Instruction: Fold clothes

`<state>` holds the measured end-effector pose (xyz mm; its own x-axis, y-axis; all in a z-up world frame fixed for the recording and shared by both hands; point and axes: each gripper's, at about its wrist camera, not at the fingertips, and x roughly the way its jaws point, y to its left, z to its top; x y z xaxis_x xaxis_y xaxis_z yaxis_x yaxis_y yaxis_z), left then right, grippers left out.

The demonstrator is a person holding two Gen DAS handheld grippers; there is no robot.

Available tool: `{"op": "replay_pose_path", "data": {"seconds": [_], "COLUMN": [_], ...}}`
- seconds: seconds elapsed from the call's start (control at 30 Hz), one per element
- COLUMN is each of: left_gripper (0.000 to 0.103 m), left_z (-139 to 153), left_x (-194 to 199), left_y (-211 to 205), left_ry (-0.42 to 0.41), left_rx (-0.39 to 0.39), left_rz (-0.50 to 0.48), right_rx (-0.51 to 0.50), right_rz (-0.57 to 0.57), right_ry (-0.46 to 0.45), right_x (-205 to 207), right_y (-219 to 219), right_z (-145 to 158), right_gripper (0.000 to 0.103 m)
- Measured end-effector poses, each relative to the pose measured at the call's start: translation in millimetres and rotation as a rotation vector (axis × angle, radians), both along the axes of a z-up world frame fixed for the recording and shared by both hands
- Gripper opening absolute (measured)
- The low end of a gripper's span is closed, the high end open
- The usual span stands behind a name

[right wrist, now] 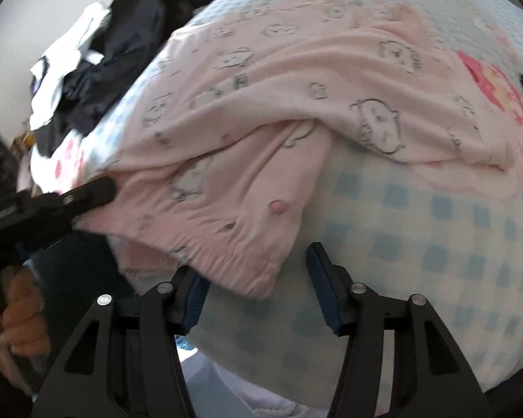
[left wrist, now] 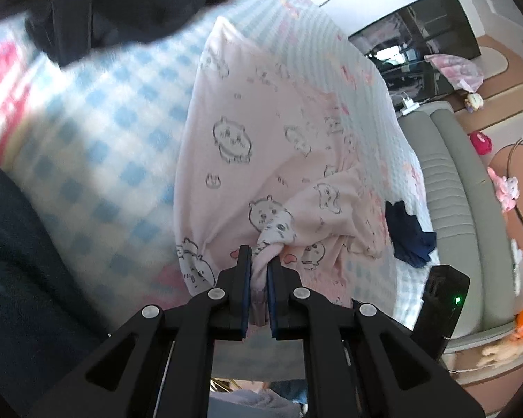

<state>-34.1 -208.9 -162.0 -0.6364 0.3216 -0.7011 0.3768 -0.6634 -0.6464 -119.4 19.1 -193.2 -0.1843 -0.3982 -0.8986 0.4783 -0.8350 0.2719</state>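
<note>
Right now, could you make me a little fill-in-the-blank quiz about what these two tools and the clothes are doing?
1. The left tool is shut on a bunched bit of the ____ garment.
2. The right tool has its jaws ____, gripping nothing.
3. The garment lies on a bedspread checked in white and ____.
4. A pile of dark clothes sits ____ the bedspread.

Missing words: pink; open; blue; on

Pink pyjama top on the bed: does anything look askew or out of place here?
The pink top lies rumpled, one buttoned edge flopped over itself. The left gripper pinches a bunched corner; the right gripper is open. A dark clothes pile and a stray navy item sit unfolded on the checked cover.
</note>
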Motion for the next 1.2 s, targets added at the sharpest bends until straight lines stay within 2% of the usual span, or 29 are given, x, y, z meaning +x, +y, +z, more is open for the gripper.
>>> {"op": "replay_pose_path", "data": {"seconds": [0.13,0.2,0.27,0.33,0.4,0.47,0.6,0.7,0.77,0.87,0.9,0.93,0.97,1.1,1.2], "left_gripper": [0.008,0.008,0.008,0.008,0.008,0.008,0.009,0.009,0.009,0.011,0.012,0.013,0.014,0.044,0.049], "left_z": [11.2,5.7,-16.0,-43.3,-49.5,-40.0,-26.1,-30.4,-33.3,-40.7,-45.0,-49.1,-49.9,-50.8,-50.3], "left_x": [3.7,3.5,1.4,1.8,5.6,6.4,0.9,-4.3,-7.8,-8.9,-6.8,-4.6,-0.6,4.8,1.7], "left_y": [2.7,5.6,10.8,15.5,21.5,20.5,9.1,10.0,10.6,13.0,14.7,16.3,16.0,19.0,25.4], "left_ry": [0.003,-0.006,-0.062,-0.133,-0.128,-0.079,-0.022,-0.02,-0.019,-0.042,-0.066,-0.088,-0.08,-0.049,-0.035], "left_rx": [-0.009,-0.005,0.012,0.087,0.119,0.125,0.155,0.173,0.186,0.186,0.176,0.166,0.181,0.199,0.191], "left_rz": [-0.013,-0.029,-0.04,-0.043,-0.062,-0.076,-0.086,-0.099,-0.107,-0.117,-0.118,-0.119,-0.111,-0.138,-0.163], "right_rx": [0.036,0.063,0.072,0.076,0.052,0.029,-0.104,-0.178,-0.194,-0.124,-0.072,-0.01,0.016,0.014,-0.001], "right_rz": [-0.082,-0.098,-0.115,-0.134,-0.146,-0.118,-0.063,-0.044,-0.043,-0.037,-0.034,-0.034,-0.042,-0.103,-0.152], "right_ry": [0.055,0.068,0.051,0.008,-0.014,-0.023,-0.053,-0.02,-0.003,-0.042,-0.049,-0.049,-0.043,-0.01,0.013], "right_x": [0.5,0.2,-3.3,-7.6,-7.1,-4.1,-4.4,-10.3,-18.9,-33.2,-36.1,-37.4,-37.8,-36.6,-36.8], "right_y": [19.8,30.3,42.7,52.8,59.9,63.0,75.5,81.5,77.5,54.7,48.8,45.1,46.6,66.6,79.6], "right_z": [15.9,21.9,18.2,6.6,4.2,13.4,38.0,55.2,54.4,24.8,13.4,3.5,0.2,6.2,13.1], "right_gripper": [0.05,0.05,0.051,0.052,0.052,0.053,0.055,0.06,0.063,0.062,0.059,0.05,0.048,0.047,0.045]}}
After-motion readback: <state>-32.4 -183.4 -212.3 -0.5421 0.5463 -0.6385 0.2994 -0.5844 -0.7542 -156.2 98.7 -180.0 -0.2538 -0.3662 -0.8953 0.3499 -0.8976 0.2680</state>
